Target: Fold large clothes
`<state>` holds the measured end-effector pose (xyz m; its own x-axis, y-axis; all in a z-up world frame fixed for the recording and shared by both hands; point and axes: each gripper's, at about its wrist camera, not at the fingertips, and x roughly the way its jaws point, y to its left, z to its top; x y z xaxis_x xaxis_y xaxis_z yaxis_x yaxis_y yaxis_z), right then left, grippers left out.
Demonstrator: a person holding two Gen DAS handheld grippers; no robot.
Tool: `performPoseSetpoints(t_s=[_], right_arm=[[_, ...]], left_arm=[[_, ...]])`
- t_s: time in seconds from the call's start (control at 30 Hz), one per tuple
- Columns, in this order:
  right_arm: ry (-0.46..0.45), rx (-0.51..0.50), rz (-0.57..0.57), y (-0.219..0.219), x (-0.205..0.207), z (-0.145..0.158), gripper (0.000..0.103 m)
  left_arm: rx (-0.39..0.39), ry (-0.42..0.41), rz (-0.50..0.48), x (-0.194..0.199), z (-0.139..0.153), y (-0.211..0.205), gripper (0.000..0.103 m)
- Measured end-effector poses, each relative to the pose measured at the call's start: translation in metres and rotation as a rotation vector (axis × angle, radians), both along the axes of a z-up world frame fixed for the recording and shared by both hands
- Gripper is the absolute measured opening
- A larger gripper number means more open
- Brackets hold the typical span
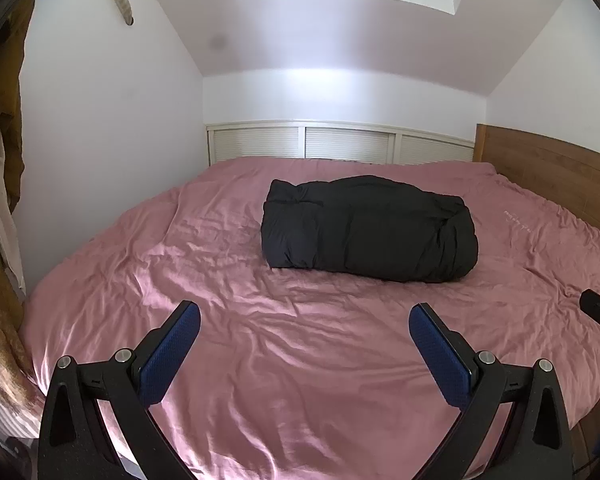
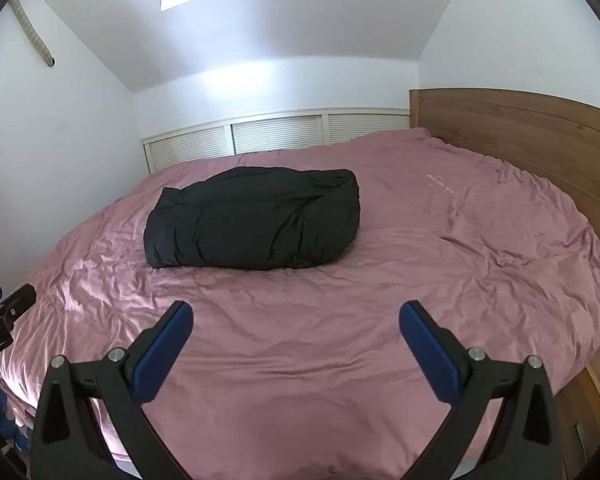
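The black padded garment (image 1: 370, 228) is folded into a thick bundle and lies on the pink bed cover (image 1: 260, 360). Its long axis runs from left to right across the frame, in the left wrist view slightly down toward the right. In the right wrist view the bundle (image 2: 252, 220) sits left of centre.

The left gripper (image 1: 304, 316) hangs above the near part of the cover, its blue pads (image 1: 172, 356) spread wide and holding nothing. The right gripper (image 2: 296, 314) has the same pose, wide and empty. The bundle lies ahead of both grippers, well apart from the fingertips. A wooden headboard (image 2: 520, 132) stands at the right of the frame.
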<state>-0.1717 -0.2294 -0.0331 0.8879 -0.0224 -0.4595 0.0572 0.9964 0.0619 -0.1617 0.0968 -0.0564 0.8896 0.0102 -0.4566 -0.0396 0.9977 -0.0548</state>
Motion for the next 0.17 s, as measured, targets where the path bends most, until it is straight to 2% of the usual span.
performPoseSetpoints(t_s=[0.17], right_arm=[[-0.001,0.002,-0.010,-0.0051,-0.0011,0.0003,0.103]], left_arm=[[0.004,0.001,0.002,0.0026,-0.0004,0.0043,0.102]])
